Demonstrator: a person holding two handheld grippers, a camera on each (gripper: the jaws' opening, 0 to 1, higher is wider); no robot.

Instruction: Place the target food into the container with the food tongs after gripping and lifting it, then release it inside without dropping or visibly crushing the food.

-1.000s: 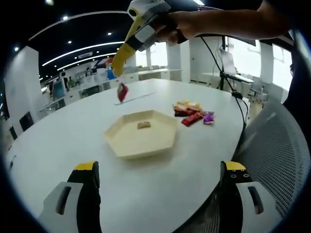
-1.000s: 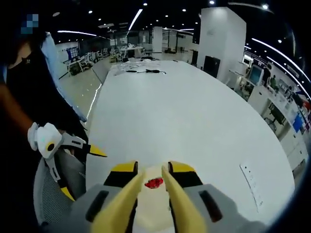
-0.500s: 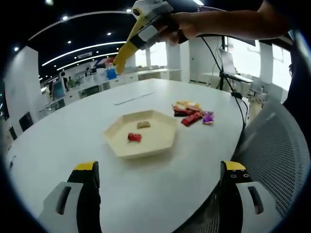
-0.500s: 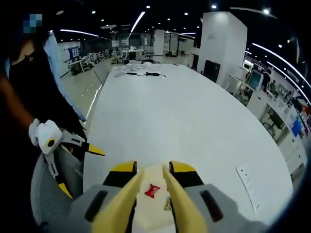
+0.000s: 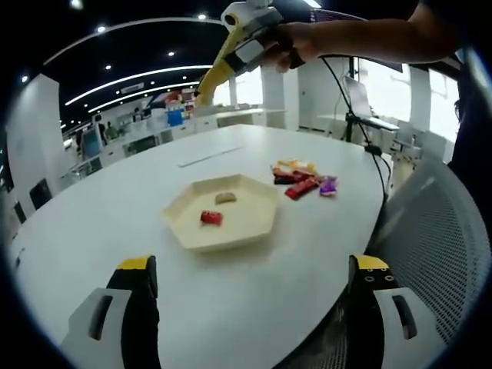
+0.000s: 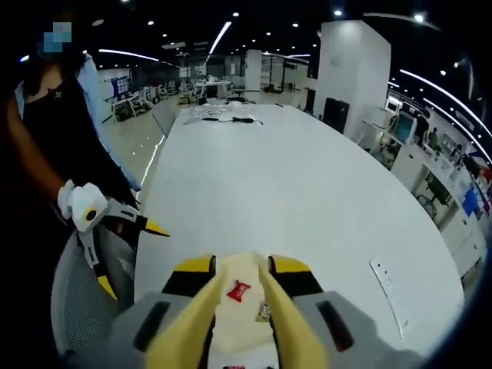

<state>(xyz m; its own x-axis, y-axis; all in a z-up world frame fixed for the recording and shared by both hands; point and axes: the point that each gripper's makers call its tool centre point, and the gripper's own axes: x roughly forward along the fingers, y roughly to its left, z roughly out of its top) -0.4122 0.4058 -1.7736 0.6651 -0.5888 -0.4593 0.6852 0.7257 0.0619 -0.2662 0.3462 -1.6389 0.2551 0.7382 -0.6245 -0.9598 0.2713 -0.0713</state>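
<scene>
A cream hexagonal tray (image 5: pixel 257 223) sits mid-table and holds a red wrapped candy (image 5: pixel 209 217) and a brownish piece (image 5: pixel 226 197). Above and behind the tray, a hand holds my right gripper (image 5: pixel 211 77) with its yellow tongs pointing down, nothing in them. In the right gripper view the tongs (image 6: pixel 242 269) stand apart, and between them I look down on the tray (image 6: pixel 227 323) with the red candy (image 6: pixel 237 290) lying in it. My left gripper (image 5: pixel 254 269) is open at the table's near edge, well short of the tray, and appears as the left gripper (image 6: pixel 104 223).
A pile of wrapped snacks (image 5: pixel 304 178) lies to the right of the tray. Behind the tray a paper strip (image 5: pixel 211 156) rests on the table. A mesh chair (image 5: pixel 438 231) stands at the right edge, with a cable (image 5: pixel 361 115) hanging beyond it.
The red candy left the tongs and now lies in the tray. The right gripper has risen and drifted right with empty tongs. The left gripper has stayed put.
</scene>
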